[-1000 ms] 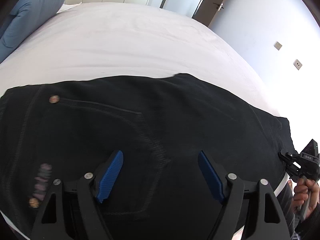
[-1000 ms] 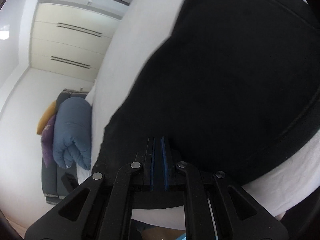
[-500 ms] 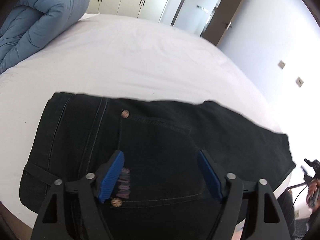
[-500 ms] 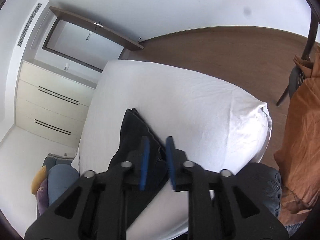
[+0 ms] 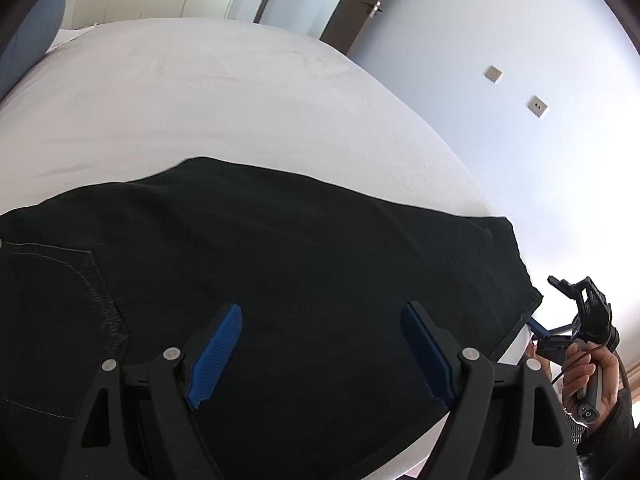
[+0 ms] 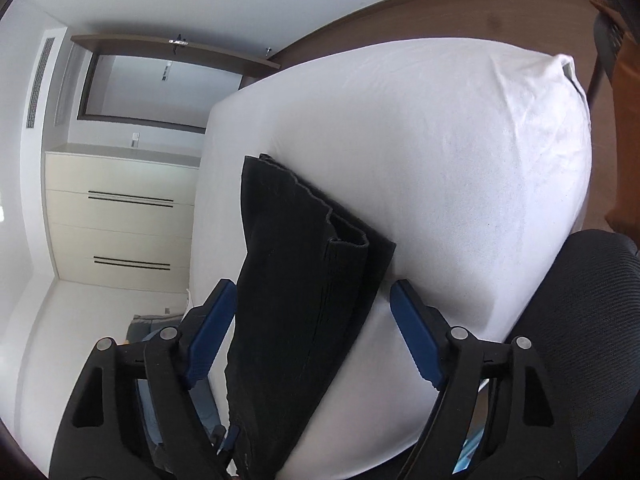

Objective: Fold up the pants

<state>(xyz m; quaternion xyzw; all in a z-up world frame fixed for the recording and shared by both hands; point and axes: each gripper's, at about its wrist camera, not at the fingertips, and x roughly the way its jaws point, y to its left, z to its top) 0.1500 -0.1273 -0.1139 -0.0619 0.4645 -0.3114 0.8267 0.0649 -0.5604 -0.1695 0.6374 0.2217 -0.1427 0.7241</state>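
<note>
The black pants (image 5: 280, 264) lie folded lengthwise on the white bed (image 5: 200, 100), reaching the bed's near edge. My left gripper (image 5: 320, 352) is open and empty just above the leg part, right of the back pocket seam (image 5: 100, 292). The right gripper shows at the far right of the left wrist view (image 5: 576, 320), beside the hem end. In the right wrist view the right gripper (image 6: 312, 336) is open, its jaws on either side of the pants' hem end (image 6: 304, 272) without touching it. The leg hems (image 6: 344, 240) are stacked.
The bed corner (image 6: 560, 80) lies to the right over a wooden floor (image 6: 440, 8). A black mesh chair (image 6: 592, 320) stands by the bed. A cream wardrobe (image 6: 120, 220) and a door (image 5: 352, 8) are beyond. A blue duvet (image 5: 28, 36) lies at the bed's far left.
The right gripper went from shut on the pants to fully open and drew back from the hem. The left gripper stayed open and shifted right along the pants toward the legs.
</note>
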